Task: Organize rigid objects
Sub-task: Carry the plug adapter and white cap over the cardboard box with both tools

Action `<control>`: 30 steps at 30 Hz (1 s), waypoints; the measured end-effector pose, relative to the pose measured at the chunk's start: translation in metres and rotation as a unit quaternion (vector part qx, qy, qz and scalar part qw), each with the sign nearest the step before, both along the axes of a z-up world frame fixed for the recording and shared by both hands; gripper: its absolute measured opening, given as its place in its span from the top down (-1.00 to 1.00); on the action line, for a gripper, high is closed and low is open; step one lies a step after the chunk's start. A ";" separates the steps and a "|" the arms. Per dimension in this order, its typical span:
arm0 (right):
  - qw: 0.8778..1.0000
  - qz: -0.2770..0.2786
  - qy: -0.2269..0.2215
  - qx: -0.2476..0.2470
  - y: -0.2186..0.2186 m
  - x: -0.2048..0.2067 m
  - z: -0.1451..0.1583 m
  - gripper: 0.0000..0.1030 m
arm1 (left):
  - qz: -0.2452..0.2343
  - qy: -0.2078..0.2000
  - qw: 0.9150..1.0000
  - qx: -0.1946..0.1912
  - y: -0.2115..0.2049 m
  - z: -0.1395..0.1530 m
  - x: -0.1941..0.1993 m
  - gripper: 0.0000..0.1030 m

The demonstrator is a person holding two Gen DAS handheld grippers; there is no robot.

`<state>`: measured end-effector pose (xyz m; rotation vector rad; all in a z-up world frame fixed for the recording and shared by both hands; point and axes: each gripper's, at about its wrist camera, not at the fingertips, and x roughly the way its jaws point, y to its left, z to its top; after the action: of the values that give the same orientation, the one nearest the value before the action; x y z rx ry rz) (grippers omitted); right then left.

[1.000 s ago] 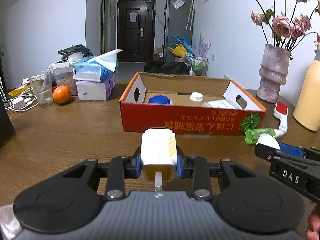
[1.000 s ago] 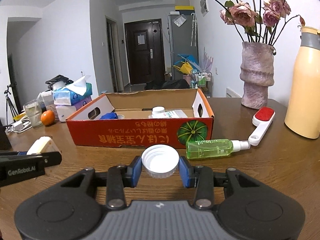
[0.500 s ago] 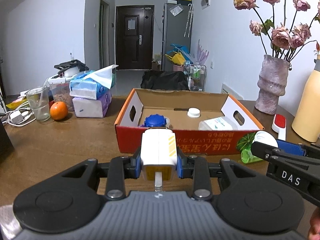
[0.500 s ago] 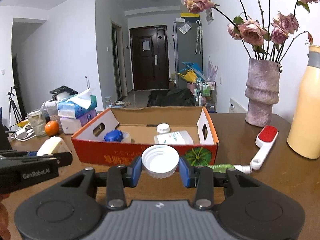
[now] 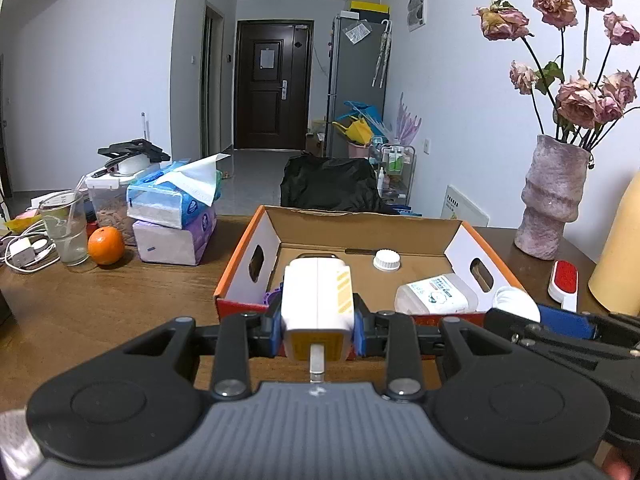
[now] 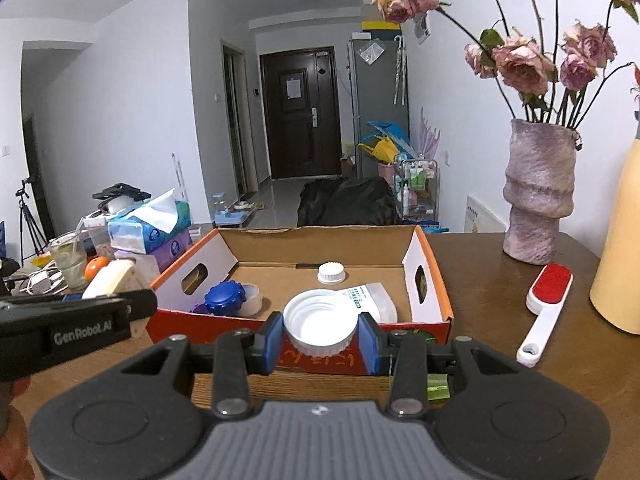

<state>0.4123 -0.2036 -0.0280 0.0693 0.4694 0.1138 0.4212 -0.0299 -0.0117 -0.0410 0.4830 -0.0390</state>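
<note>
The left claw (image 5: 318,330) pinches a white charger (image 5: 317,306) with a yellow stripe. The right claw (image 6: 320,338) pinches a white cap (image 6: 320,328). Both hang just before the near wall of the orange box (image 6: 430,264) on the brown table (image 5: 100,300). Inside the box lie a blue lid (image 6: 225,298), a small white cap (image 6: 331,272) and a flat white bottle (image 5: 436,299). A red brush (image 6: 546,307) lies to the right of the box.
</note>
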 end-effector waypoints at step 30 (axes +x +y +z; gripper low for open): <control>1.000 -0.011 0.014 -0.002 -0.011 0.078 -0.003 0.24 | 0.001 -0.004 1.000 -0.008 -0.010 0.002 0.070 0.37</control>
<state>0.4898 -0.2146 -0.0308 0.0733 0.4974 0.0904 0.4907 -0.0402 -0.0095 -0.0578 0.4755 -0.0414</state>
